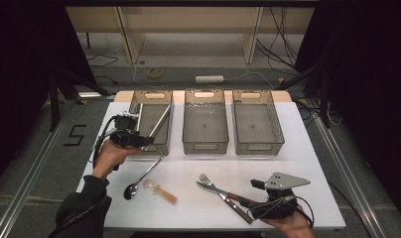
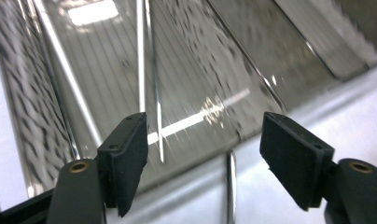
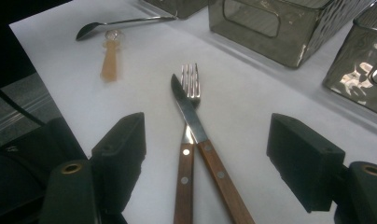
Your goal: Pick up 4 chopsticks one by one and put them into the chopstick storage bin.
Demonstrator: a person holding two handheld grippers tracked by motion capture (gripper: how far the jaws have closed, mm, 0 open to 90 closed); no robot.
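A: Sorting cutlery? Left bin (image 1: 165,101) has chopsticks (image 1: 158,125); other bins bare.
B: Spoon (image 1: 139,181), scoop (image 1: 161,191), fork (image 3: 190,81), knife (image 3: 189,109) left on table (image 1: 288,163). Left gripper (image 2: 203,140) and right gripper (image 3: 205,144): jaws wide, holding nothing.

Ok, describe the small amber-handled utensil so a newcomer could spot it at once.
Start at the white table, in front of the left bin. Beside the metal spoon lies the amber-handled utensil. Unlike the wooden-handled knife and fork, it has a clear rounded head and translucent amber handle.
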